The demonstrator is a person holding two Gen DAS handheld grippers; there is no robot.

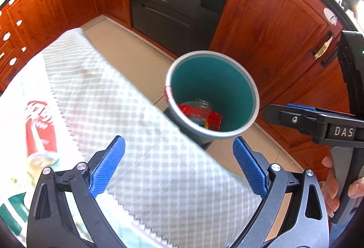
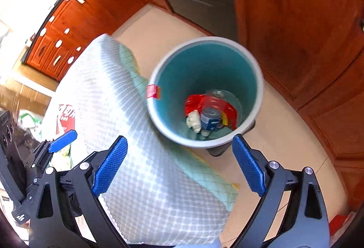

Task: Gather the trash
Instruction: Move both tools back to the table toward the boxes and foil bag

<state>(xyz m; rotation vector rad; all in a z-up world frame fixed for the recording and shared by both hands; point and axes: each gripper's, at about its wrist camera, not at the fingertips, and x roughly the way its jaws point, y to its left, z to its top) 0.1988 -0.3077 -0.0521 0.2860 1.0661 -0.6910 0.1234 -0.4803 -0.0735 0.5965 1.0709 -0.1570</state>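
1. Left gripper (image 1: 178, 166): jaws spread wide, nothing between the blue pads (image 1: 109, 166). It hovers over the white textured mat (image 1: 118, 97) covering the table.
2. Right gripper (image 2: 179, 166): jaws also wide apart, empty, hanging over the table's edge and aimed down at the trash bin (image 2: 258, 79). In the left wrist view it shows side-on at the right (image 1: 307, 118), above the floor.
3. Trash bin: grey outside, teal inside, standing on the tiled floor (image 2: 284, 145) just beside the table's long edge, with a red tag (image 2: 152, 91) on its rim nearest the table.
4. Already in the bin: a red wrapper (image 2: 193, 102), a clear plastic bottle (image 2: 210, 111) with a blue label lying on it, and a crumpled white wad (image 2: 193, 121) beside the bottle.
5. Still on the table: a red soda can (image 1: 41, 129), lying near the far-left edge, blurred, well apart from both grippers.
6. A light green checked cloth (image 2: 211, 177) sticks out from under the mat at the table's bin-side edge.
7. Wooden cabinets (image 1: 273, 27) and a dark oven (image 1: 177, 4) stand behind the bin.
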